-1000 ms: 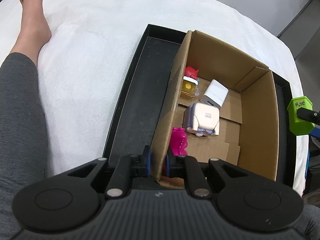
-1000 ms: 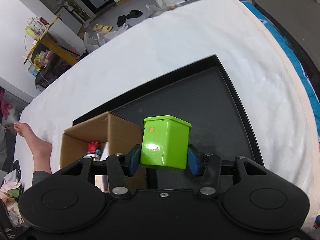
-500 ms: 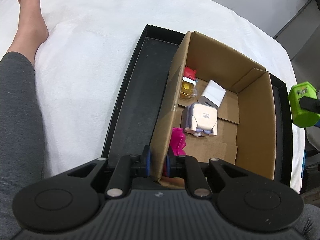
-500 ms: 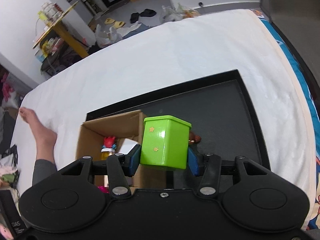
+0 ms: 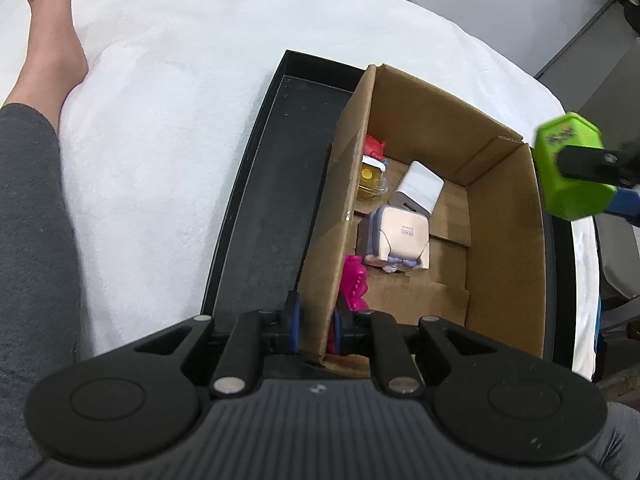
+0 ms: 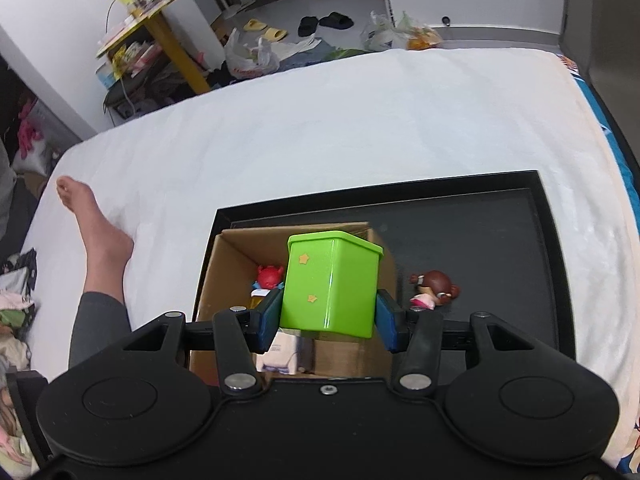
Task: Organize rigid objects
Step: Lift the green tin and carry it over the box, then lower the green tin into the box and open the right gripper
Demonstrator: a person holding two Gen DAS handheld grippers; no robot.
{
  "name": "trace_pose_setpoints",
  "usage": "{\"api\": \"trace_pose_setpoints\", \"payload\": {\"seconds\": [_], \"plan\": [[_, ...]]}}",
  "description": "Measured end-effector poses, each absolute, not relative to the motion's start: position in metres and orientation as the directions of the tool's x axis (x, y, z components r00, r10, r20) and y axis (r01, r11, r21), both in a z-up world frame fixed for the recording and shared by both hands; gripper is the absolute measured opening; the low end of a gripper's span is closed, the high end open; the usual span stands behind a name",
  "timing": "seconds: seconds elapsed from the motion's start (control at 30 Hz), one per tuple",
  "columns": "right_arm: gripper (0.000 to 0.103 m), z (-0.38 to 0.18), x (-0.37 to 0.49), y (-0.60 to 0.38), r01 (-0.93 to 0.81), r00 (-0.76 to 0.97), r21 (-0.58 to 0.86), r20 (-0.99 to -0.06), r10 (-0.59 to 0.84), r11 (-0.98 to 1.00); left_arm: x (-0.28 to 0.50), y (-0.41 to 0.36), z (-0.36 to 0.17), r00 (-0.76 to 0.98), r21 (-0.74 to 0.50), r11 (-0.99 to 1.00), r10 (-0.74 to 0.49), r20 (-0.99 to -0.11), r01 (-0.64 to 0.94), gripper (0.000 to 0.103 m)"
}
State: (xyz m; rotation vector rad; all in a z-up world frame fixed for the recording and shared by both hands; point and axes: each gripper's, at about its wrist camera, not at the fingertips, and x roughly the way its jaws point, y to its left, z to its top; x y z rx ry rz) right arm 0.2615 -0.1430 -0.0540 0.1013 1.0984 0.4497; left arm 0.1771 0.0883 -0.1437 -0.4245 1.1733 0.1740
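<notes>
White fleecy bed cover [image 6: 360, 120] filling the frame; directly on it, shallow black rectangular tray [image 6: 556, 264] lower centre, bare foot [image 6: 100, 236] left.

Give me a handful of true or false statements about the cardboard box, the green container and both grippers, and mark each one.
1. The right gripper is shut on the green container. True.
2. The left gripper hangs free of the cardboard box. False: it is shut on the box's wall.
3. The brown-haired doll lies inside the box. False: it lies outside it, on the black tray.
4. The pink toy sits inside the box. True.
5. The green container rests on the tray. False: it is held in the air.
</notes>
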Motion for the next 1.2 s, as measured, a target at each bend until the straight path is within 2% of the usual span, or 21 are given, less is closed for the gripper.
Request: {"api": "trace_pose_setpoints", "payload": {"seconds": [0.43, 0.9, 1.07, 1.2], "plan": [[0.051, -0.072, 0.268, -0.118, -0.289, 0.402, 0.21, -0.859, 0.318, 0.934, 0.177, 0.092, -0.144, 0.391, -0.247, 0.909, -0.104, -0.914, -0.335, 0.015], [0.055, -0.064, 0.268, -0.132, -0.253, 0.4, 0.269, -0.846, 0.354, 0.929, 0.174, 0.094, -0.144, 0.396, -0.252, 0.907, -0.106, -0.912, -0.337, 0.016], [0.061, -0.063, 0.266, -0.142, -0.239, 0.4, 0.286, -0.842, 0.362, 0.928, 0.175, 0.094, -0.144, 0.394, -0.253, 0.905, -0.106, -0.913, -0.342, 0.016], [0.062, -0.064, 0.265, -0.151, -0.228, 0.404, 0.286, -0.842, 0.357, 0.931, 0.176, 0.094, -0.145, 0.392, -0.251, 0.905, -0.104, -0.914, -0.344, 0.016]]}}
